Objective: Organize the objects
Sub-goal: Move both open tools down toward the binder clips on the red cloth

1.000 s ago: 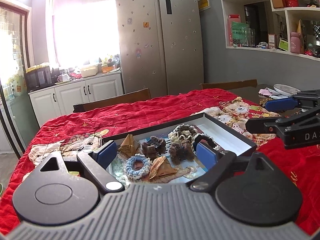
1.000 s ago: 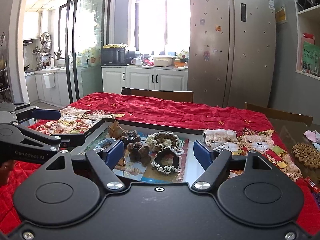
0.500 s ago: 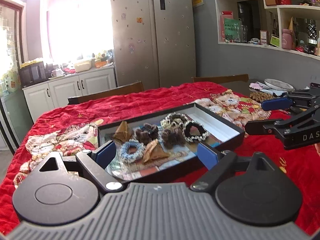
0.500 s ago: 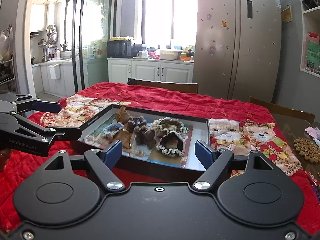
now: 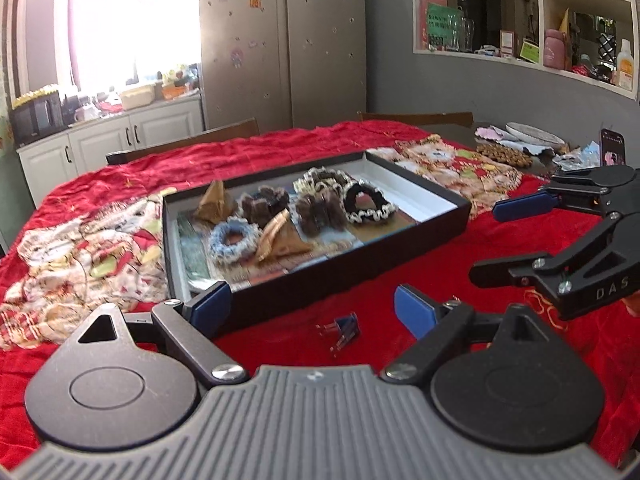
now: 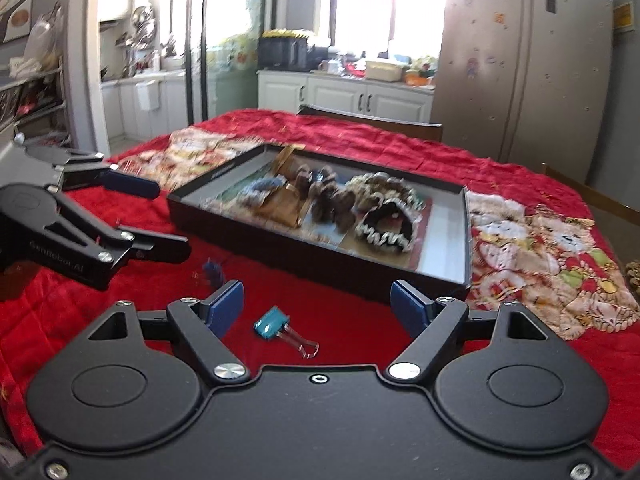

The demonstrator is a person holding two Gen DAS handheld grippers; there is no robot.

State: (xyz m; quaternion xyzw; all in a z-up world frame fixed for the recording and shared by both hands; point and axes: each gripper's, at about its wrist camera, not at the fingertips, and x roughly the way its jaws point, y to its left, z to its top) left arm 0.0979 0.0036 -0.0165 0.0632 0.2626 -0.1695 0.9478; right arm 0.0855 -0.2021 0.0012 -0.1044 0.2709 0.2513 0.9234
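- We find both tongs standing wide apart with nothing between the pads: left tongs (image 5: pixel 312 306), right tongs (image 6: pixel 318 306).
- On the red cloth of the tabletop (image 5: pixel 280 144), in front of the black tray (image 5: pixel 424 236), lie 2 binder clips. The dark blue clip (image 5: pixel 344 328) sits on the cloth ahead of the left tongs; the teal clip (image 6: pixel 272 326) lies between the right pads, nearer the left-hand one.
- The tray already holds several scrunchies, among them a blue one (image 5: pixel 234 240) and a black one with pale trim (image 5: pixel 370 204), plus folded brown pieces we cannot identify.
- We judge the clips to be the items not yet put away, with the tray as the likely destination, though the task does not say so.
- Handling, in our judgement: each clip is light, rigid and small, with smooth metal sides that may slip. The wire handles (image 6: pixel 302 342) are thin and springy and make a poor hold.
- We recommend closing across the flat coloured body, with the pads square to its sides.
- Risk: the soft cloth may bunch under the pads and be pinched along with the clip.
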